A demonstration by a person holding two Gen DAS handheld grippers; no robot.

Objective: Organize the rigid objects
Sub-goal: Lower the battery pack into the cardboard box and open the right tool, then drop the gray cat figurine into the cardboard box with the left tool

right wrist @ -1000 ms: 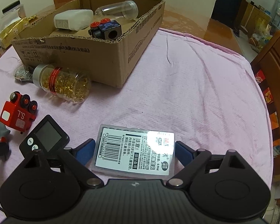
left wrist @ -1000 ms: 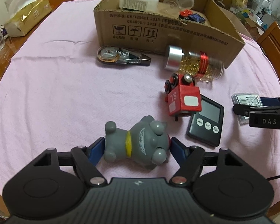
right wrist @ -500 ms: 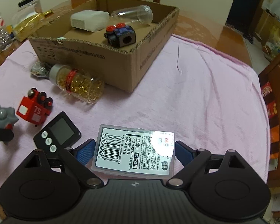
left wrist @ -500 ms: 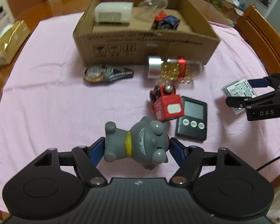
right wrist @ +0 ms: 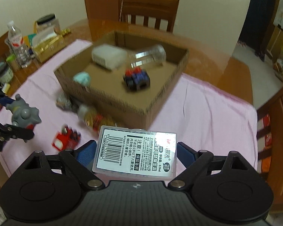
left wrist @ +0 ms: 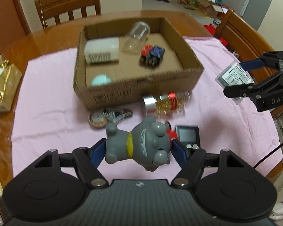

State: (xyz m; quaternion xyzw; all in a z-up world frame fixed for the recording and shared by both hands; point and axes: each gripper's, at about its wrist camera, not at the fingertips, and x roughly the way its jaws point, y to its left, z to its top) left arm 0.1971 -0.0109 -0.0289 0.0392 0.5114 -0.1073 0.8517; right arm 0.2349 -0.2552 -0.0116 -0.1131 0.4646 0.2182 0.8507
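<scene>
My left gripper [left wrist: 138,149] is shut on a grey toy cat [left wrist: 139,146] with a yellow collar, held in the air above the pink cloth. My right gripper [right wrist: 135,153] is shut on a clear plastic case [right wrist: 135,152] with a barcode label, also lifted. The open cardboard box [left wrist: 139,88] stands ahead of both and holds a white box [left wrist: 102,50], a clear jar [left wrist: 136,36], a blue and red toy [left wrist: 151,55] and a teal round thing [left wrist: 100,81]. The right gripper with its case [left wrist: 233,75] shows at the right of the left wrist view.
On the pink cloth [left wrist: 47,98] in front of the box lie a jar of gold beads [left wrist: 166,102], a correction tape [left wrist: 107,115], a red toy train [right wrist: 66,138] and a black timer [left wrist: 187,135]. Wooden chairs [left wrist: 67,5] stand around. Bottles and a gold box [right wrist: 45,45] sit at the left.
Both grippers have risen well above the table with their objects and now look down into the cardboard box from higher up. The scene is motion-blurred.
</scene>
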